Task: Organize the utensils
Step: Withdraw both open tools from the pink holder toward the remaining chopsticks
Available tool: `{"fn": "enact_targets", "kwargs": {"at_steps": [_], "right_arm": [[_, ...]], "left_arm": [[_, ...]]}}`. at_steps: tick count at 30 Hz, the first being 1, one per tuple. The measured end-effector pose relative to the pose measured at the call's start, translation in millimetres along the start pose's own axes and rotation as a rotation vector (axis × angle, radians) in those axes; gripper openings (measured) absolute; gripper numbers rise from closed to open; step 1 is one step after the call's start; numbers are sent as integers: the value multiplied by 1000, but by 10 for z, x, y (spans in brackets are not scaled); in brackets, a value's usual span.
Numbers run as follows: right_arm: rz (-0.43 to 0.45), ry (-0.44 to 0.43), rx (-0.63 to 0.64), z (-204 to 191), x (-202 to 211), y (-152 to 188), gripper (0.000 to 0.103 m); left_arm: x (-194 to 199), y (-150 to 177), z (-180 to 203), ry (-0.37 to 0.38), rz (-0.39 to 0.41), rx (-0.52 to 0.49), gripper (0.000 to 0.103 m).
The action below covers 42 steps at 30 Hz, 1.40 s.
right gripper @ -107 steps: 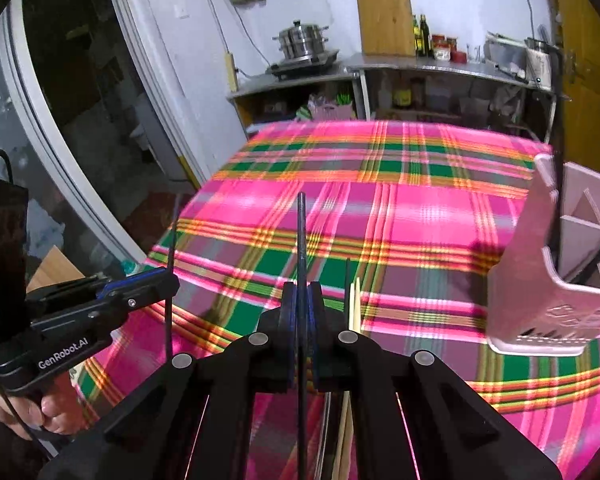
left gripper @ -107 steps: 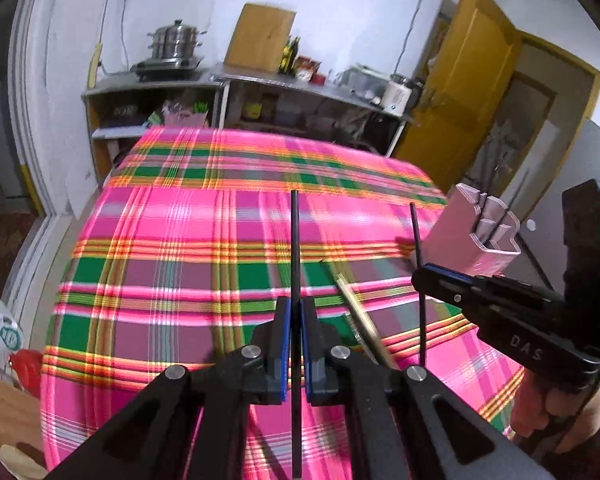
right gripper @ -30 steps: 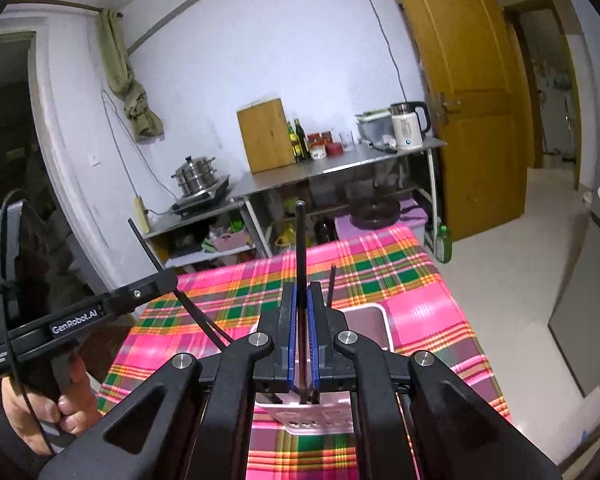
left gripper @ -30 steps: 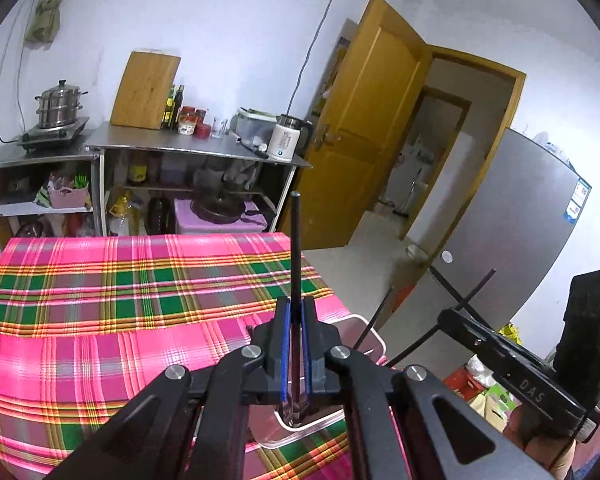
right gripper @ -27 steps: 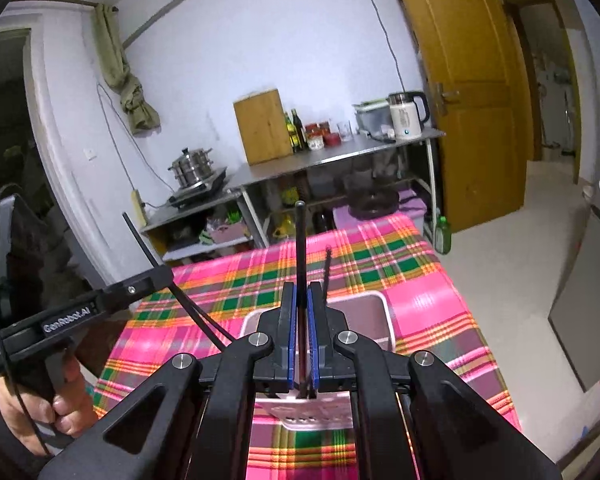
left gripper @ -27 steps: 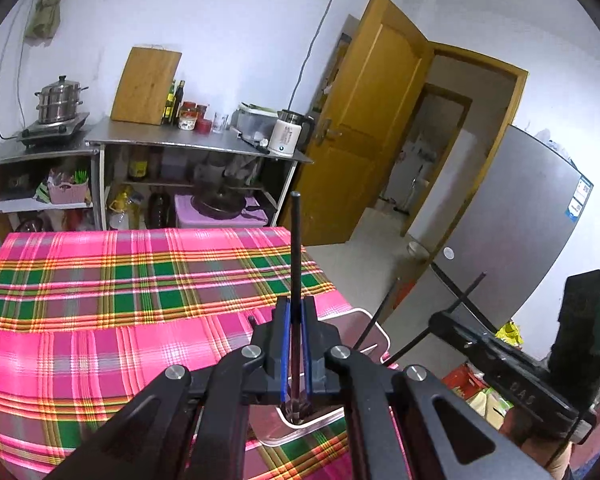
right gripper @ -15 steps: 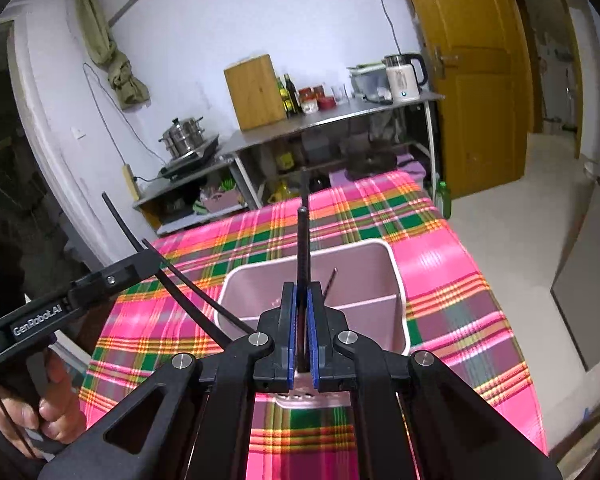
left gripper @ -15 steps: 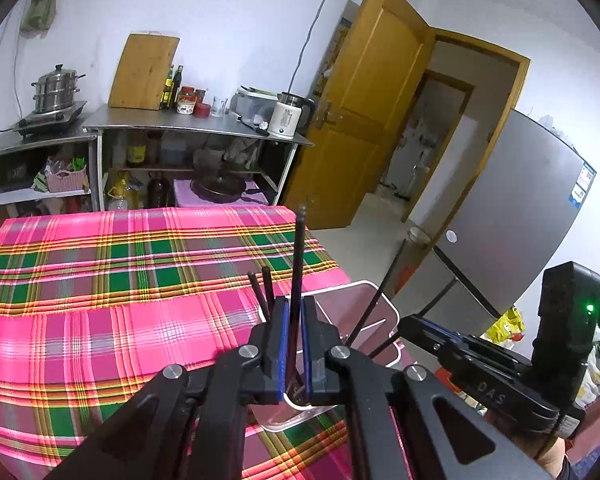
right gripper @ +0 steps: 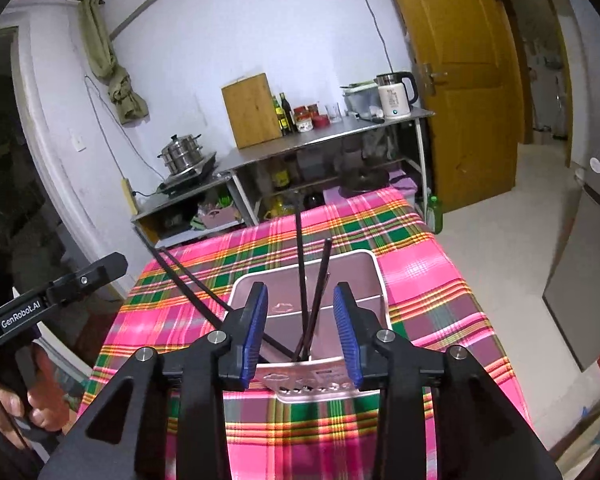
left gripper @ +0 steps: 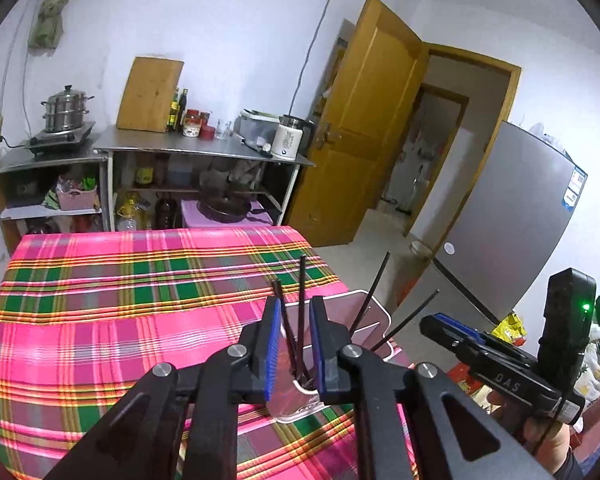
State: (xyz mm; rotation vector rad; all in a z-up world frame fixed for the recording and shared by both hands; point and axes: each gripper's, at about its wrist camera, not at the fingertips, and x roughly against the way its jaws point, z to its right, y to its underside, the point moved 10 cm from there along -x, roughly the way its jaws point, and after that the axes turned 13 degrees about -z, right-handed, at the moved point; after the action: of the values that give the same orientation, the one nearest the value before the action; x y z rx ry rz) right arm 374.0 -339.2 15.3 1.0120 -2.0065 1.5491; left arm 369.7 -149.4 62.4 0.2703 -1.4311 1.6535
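Observation:
A pink utensil holder point(left gripper: 374, 311) point(right gripper: 365, 265) stands on the plaid table near its right edge. Several black chopsticks point(left gripper: 301, 296) point(right gripper: 299, 256) stand in it. In the left wrist view my left gripper point(left gripper: 294, 342) hangs just over the holder. Its jaws are opening, and two chopsticks stand loose between the blue pads without touching them. My right gripper point(right gripper: 301, 330) is over the holder's near wall with its jaws opening wide. Two chopsticks rise free between its pads point(right gripper: 256, 332). Each gripper shows in the other's view, the right gripper point(left gripper: 440, 322) and the left gripper point(right gripper: 104, 266).
The pink and green plaid cloth point(left gripper: 120, 312) covers the table, whose right edge drops to the floor beside the holder. Behind it stands a metal shelf point(left gripper: 204, 148) with a steamer pot, a cutting board, bottles and a kettle. A yellow door point(left gripper: 364, 128) and a grey fridge point(left gripper: 512, 216) are at the right.
Both grippers came down over the holder, each shut on one black chopstick. Their jaws have now parted, and the chopsticks stand in the holder.

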Motion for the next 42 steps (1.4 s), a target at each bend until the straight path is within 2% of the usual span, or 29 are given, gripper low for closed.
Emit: {"fn": "enact_targets", "kwargs": {"at_steps": [8,18,31,35,42], "right_arm": [[-4,-26,37,-237,167,256,35],[-81,-67,120,-602,7,785,35],[-188,-113,165,-787,-360,1182,35],[-214,-118,166,-789,-468,1266,35],[-251,-126,162,-775,-628,1371,35]], "left_arm": [[281,349,-289,-45,-2,41,14],[324,997,-705,-92,-58,128,14],[-395,1910,-1208,-135,-266,275,14],[-587,2056,-1290,-143,-299,301,14],[-809,2120,-1306,-167,-336,313,14]]}}
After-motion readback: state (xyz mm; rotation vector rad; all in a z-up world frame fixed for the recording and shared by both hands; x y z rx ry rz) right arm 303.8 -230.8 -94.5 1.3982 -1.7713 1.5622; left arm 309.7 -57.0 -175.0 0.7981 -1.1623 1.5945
